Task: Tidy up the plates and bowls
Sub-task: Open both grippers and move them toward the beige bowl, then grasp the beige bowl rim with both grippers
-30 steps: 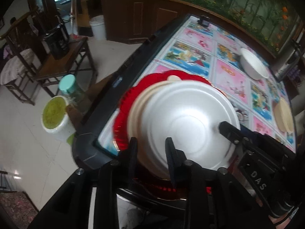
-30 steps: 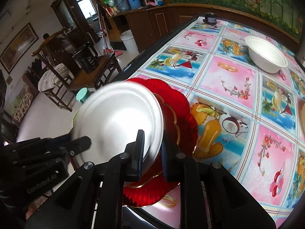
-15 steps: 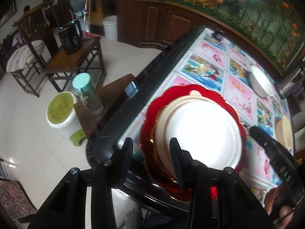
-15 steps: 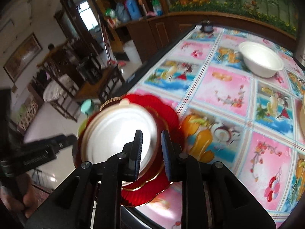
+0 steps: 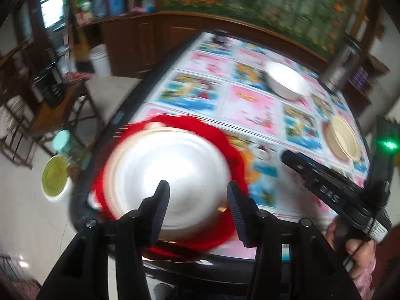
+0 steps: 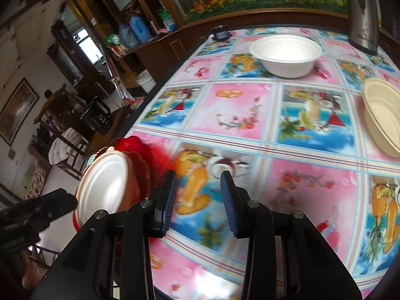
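Black left gripper (image 5: 197, 197) spread wide, empty, over round white foam plate (image 5: 167, 175) stacked on scalloped red plate (image 5: 225, 145) at table corner, right gripper (image 6: 198, 197) also spread, empty, beige bowl (image 6: 382, 120) beyond, white foam bowl (image 6: 285, 55) farthest on fruit-print tablecloth (image 6: 240, 115).

Dark wooden cabinets (image 6: 160, 47), pale floor (image 5: 25, 212), bright window (image 5: 53, 6).

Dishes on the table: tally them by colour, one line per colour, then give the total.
Red: 1, the red plate at the bottom of the stack.
White: 2, the white plate on top of the stack and the white bowl.
Cream: 2, the cream plate whose rim shows under the white plate, and the cream bowl.
Total: 5
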